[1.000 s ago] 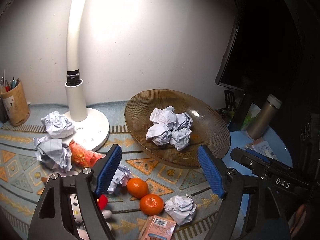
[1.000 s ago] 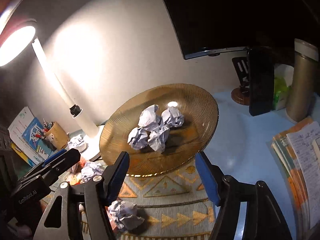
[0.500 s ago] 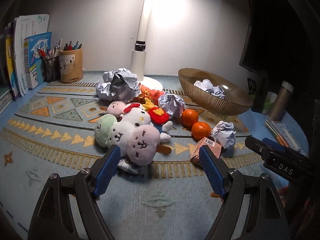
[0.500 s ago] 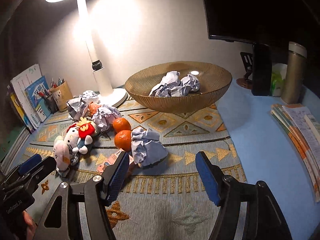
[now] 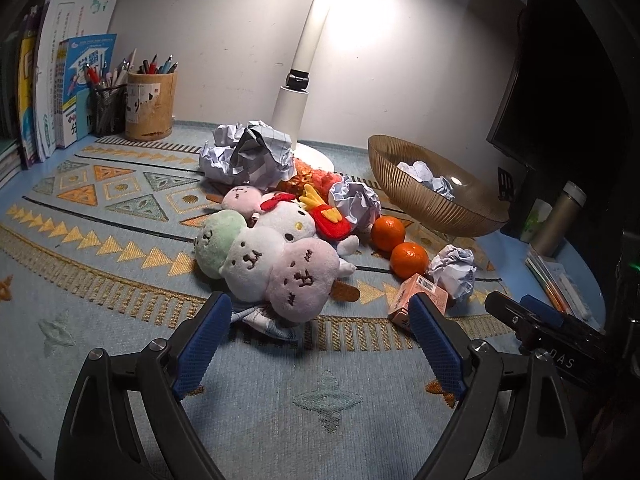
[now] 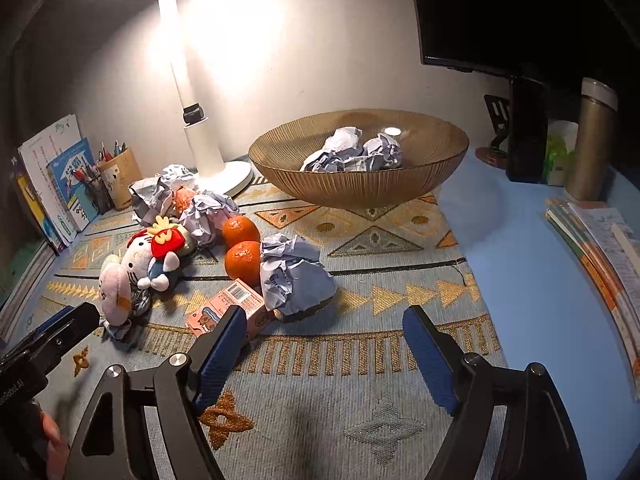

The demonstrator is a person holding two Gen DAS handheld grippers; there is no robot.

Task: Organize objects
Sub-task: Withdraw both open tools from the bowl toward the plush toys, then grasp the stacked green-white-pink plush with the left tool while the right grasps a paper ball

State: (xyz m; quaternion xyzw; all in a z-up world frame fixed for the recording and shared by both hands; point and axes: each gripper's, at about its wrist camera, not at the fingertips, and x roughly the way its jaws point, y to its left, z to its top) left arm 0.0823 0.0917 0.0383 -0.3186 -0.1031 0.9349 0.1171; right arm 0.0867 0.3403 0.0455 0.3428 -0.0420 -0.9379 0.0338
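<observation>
Both grippers have pulled back from over the bowl (image 6: 360,184) to low over the mat. Left gripper (image 5: 316,340) and right gripper (image 6: 320,344) are empty, jaws opening wider — looks like lining up the next grab (my guess). Nearest paper ball (image 6: 294,276) sits ahead of the right one, beside the oranges (image 6: 242,260); several more balls already in the bowl.

2 oranges (image 5: 387,233), 1 bowl (image 5: 420,200), 1 pink carton (image 6: 228,309), 1 lamp (image 5: 294,112), 2 pen holders (image 5: 150,106).

Both grippers lower, jaws wider.
</observation>
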